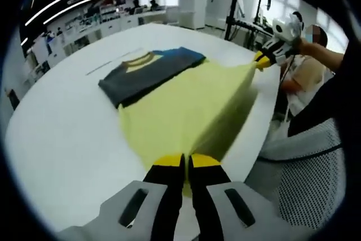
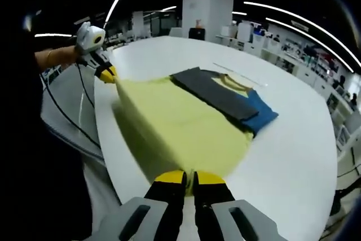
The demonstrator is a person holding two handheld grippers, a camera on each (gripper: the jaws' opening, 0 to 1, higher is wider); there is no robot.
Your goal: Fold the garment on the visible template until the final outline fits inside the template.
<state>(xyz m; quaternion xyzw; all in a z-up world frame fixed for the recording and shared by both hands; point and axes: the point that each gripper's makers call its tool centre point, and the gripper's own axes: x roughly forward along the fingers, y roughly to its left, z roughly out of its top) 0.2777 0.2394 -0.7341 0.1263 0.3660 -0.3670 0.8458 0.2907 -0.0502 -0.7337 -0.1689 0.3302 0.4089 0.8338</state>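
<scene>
A T-shirt lies on the white round table (image 1: 67, 134) (image 2: 293, 156). Its body is yellow (image 1: 186, 105) (image 2: 180, 122), with a dark grey chest band (image 1: 141, 77) (image 2: 217, 94) and a blue sleeve (image 1: 183, 56) (image 2: 259, 114). My left gripper (image 1: 185, 165) (image 2: 109, 75) is shut on one corner of the yellow hem. My right gripper (image 2: 190, 180) (image 1: 260, 62) is shut on the other corner. The hem is lifted off the table and stretched between them near the table's edge. A thin dark line (image 1: 104, 69) (image 2: 237, 74) marks the table beyond the collar.
A mesh office chair (image 1: 316, 179) stands just off the table edge beside me. A person's arm (image 1: 321, 52) holds the right gripper. Cables (image 2: 73, 111) hang beside the table. Desks and shelves stand far behind.
</scene>
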